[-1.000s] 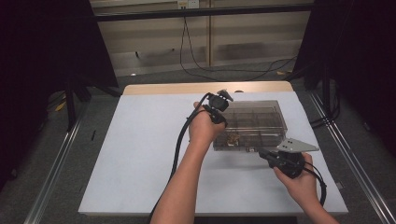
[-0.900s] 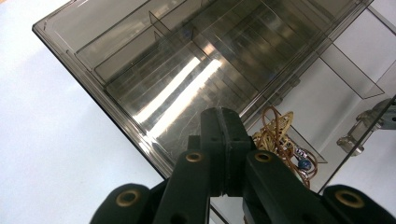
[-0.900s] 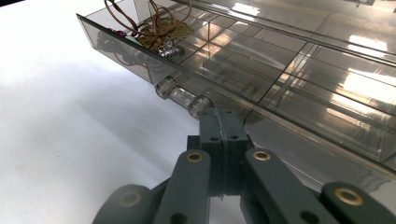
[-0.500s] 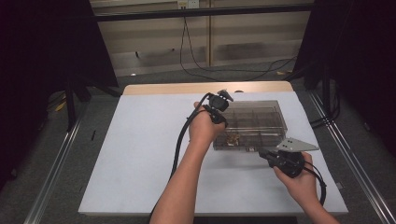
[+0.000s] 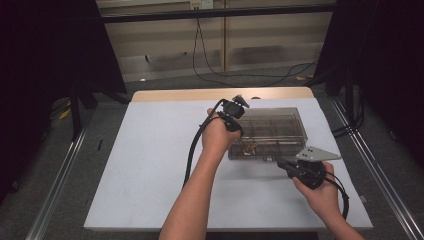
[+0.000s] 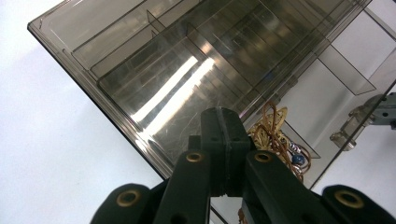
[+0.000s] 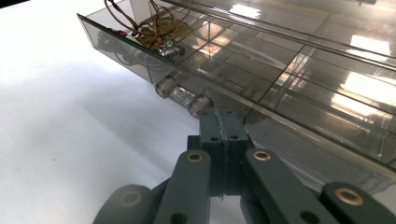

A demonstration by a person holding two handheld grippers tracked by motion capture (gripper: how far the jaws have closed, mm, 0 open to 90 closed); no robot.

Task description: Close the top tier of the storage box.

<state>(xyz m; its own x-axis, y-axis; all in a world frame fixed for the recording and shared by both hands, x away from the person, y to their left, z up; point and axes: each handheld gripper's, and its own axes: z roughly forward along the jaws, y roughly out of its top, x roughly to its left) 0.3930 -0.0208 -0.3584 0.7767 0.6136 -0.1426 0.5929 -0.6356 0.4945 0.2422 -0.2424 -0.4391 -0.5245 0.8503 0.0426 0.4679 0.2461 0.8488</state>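
A smoky clear plastic box (image 5: 280,127) with several compartments lies on the white table (image 5: 150,165). Tangled gold-coloured jewellery (image 5: 247,146) sits in its front left compartment, also seen from the left gripper view (image 6: 275,135) and the right gripper view (image 7: 156,25). My left gripper (image 5: 237,127) hovers over the box's left end, jaws shut and empty (image 6: 225,116). My right gripper (image 5: 279,161) is at the box's front edge, shut, its tip (image 7: 224,116) right by the clear latch (image 7: 182,95).
The box (image 6: 154,70) lies on the right half of the table. A wooden strip (image 5: 220,94) runs along the far edge. Metal rails (image 5: 55,180) flank the table, and cables (image 5: 240,75) lie on the floor behind.
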